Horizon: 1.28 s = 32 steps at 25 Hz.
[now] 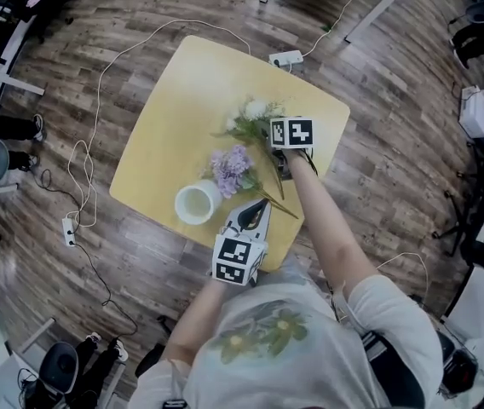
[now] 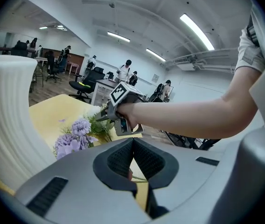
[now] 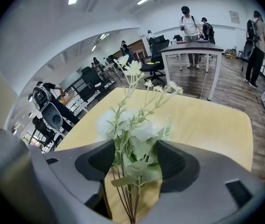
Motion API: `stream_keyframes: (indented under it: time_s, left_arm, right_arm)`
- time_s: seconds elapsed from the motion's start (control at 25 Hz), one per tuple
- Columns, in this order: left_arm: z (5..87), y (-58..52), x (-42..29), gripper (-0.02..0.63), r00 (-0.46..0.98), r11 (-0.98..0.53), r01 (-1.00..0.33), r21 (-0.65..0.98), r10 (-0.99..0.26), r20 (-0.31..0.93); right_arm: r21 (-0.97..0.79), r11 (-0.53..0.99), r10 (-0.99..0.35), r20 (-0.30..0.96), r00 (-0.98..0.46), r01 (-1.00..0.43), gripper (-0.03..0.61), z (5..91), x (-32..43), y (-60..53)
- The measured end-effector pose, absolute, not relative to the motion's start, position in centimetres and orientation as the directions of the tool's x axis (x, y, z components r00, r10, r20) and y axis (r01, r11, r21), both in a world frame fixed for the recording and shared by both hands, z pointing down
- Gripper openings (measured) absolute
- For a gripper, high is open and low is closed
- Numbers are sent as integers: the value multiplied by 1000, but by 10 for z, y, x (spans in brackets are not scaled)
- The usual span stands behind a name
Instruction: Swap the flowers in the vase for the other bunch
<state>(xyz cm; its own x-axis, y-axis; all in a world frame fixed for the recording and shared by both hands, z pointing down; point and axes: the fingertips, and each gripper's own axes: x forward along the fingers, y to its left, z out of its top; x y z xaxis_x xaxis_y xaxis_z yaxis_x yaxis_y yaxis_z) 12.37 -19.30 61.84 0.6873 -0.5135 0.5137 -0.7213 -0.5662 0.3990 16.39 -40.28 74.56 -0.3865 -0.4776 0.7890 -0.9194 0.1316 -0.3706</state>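
The white bunch is lying on the yellow table, with its blooms pointing toward the far edge. You are holding your right gripper over its stems with the jaws standing wide apart. The stems and leaves are running up the middle of the gap, and neither pad is pressing on them.

The purple bunch is also lying on the table, between the white bunch and the vase. Its heads are sitting just beside the vase and its stems are trailing toward the near edge on your right. The vase is standing upright close to the near edge.

You are holding your left gripper low by those purple stems, near the vase, and its jaw tips are meeting. A thin green stem is showing through the gap under the tips, and I cannot tell whether anything is being pinched there.
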Motion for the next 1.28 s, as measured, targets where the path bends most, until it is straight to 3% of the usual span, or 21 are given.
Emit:
stream_keyframes:
  time_s: [0.44,0.6,0.68,1.28]
  left_arm:
    - [624,-186,119,18,682,-563,-725,397,-507,526]
    - [625,-184,112,18,679,-565,-727,390,-510,528]
    - [625,-183,108,18,676,-563,-730,387,-513,529]
    - [606,-164,86,18,672,-564,-735,376,-528,520]
  right_arm:
    - [-247,140,-425,860,-283,-959,253,772,153,-405]
    - [-300,140,-431,840,-331,-943,116,771,144,-403]
    - [-317,135,-444,827,-343,-939,92,771,141,-401]
    - [-318,158,-587,731,-348,-935,74,715,141,-397]
